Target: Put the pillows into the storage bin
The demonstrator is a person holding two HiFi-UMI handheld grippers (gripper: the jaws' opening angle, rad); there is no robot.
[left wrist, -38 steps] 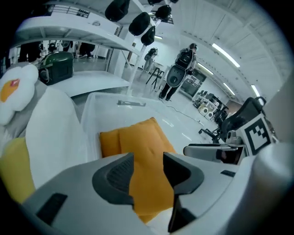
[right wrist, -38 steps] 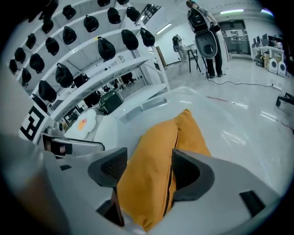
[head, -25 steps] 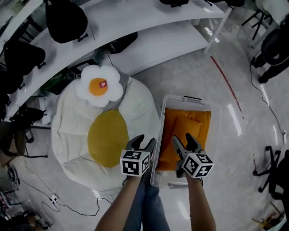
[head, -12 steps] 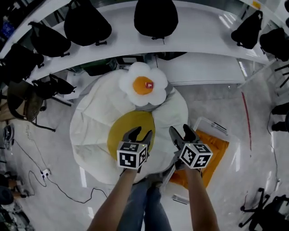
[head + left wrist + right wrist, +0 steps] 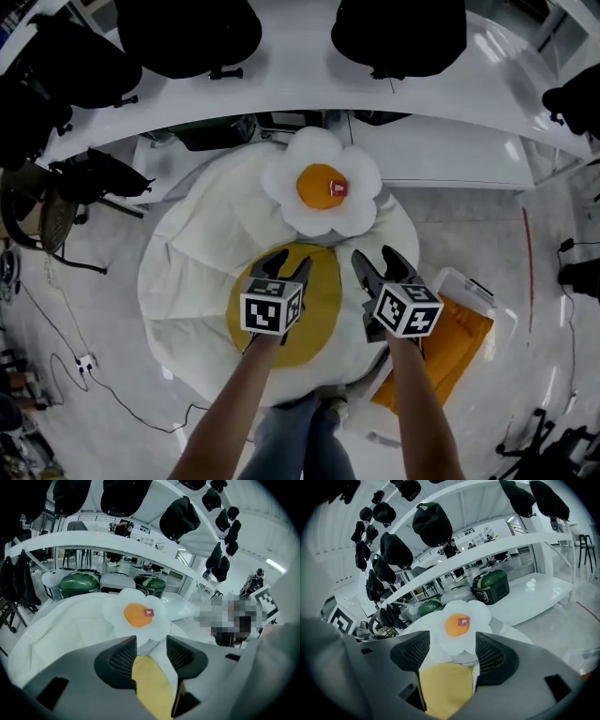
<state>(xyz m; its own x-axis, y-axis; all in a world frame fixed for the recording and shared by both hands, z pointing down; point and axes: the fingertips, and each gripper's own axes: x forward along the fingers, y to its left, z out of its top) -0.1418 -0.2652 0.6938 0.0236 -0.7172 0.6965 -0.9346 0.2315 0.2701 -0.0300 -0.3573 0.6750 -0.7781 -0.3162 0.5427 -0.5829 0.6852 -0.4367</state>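
Below me spreads a huge, round, puffy white cushion (image 5: 187,281) with a flat yellow disc (image 5: 323,314) at its middle. Just beside its right edge stands the clear, boxy plastic storage bin (image 5: 489,307), with a soft orange pillow (image 5: 450,347) lying inside. A plush flower-shaped pillow (image 5: 323,192), white petals round an orange centre, rests on the cushion's far side, and my left tool (image 5: 290,262) and right tool (image 5: 375,258) hover over the disc, grid-textured jaws apart and empty.

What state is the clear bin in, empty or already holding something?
Not empty: the head view shows an orange pillow lying inside the clear bin. How full, cannot tell.
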